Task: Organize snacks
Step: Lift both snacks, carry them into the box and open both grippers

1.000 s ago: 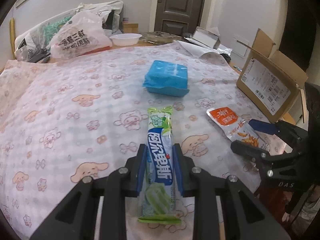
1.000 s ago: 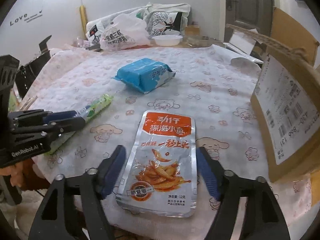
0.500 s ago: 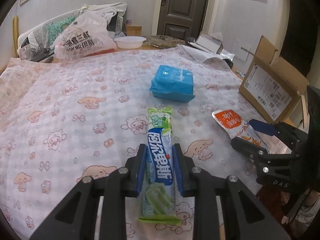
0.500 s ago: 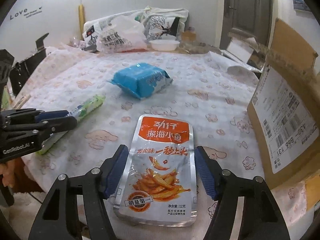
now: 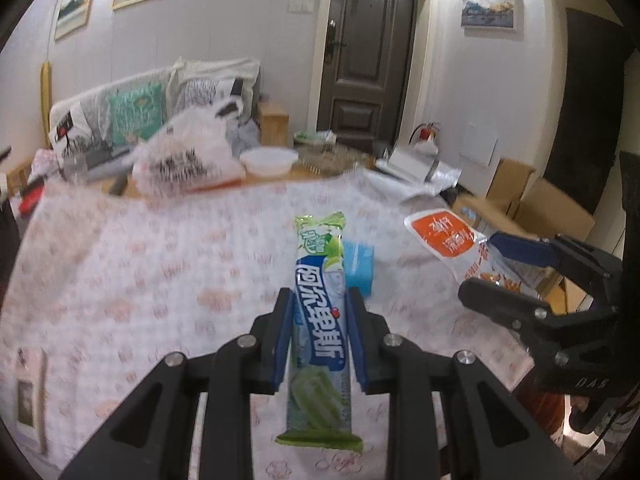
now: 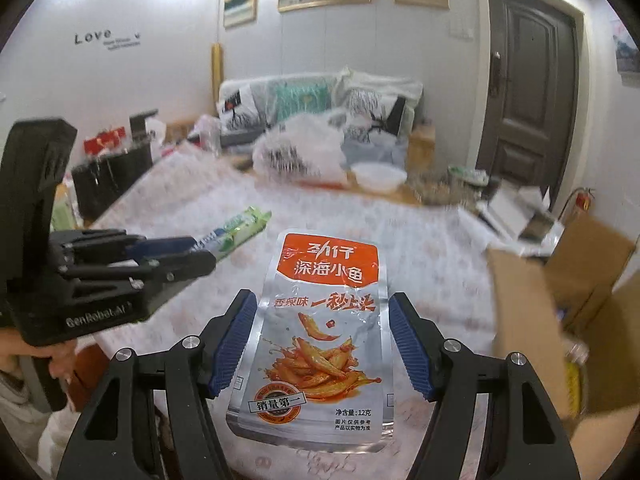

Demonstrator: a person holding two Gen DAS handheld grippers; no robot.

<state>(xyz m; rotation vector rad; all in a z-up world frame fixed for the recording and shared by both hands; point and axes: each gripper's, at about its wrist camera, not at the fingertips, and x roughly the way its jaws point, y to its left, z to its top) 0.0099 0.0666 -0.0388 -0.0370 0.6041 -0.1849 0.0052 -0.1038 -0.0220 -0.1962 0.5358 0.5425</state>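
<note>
My left gripper [image 5: 320,308] is shut on a long green and blue candy pack [image 5: 320,312] and holds it up above the table. My right gripper [image 6: 322,328] is shut on the edges of a silver and orange fish snack pouch [image 6: 320,320], also lifted off the table. The left gripper and candy pack show at the left of the right wrist view [image 6: 168,258]. The right gripper and pouch show at the right of the left wrist view [image 5: 500,272]. A blue packet [image 5: 358,266] lies on the table behind the candy pack.
The table has a pink cartoon-print cloth [image 5: 160,280]. An open cardboard box [image 6: 560,304] stands at the right edge. A white plastic bag [image 5: 188,160] and a white bowl [image 5: 268,160] sit at the far end, with cushions behind.
Both grippers have lifted their snacks off the table and tilted up, so the views now look across the room. The right jaws have closed onto the fish pouch.
</note>
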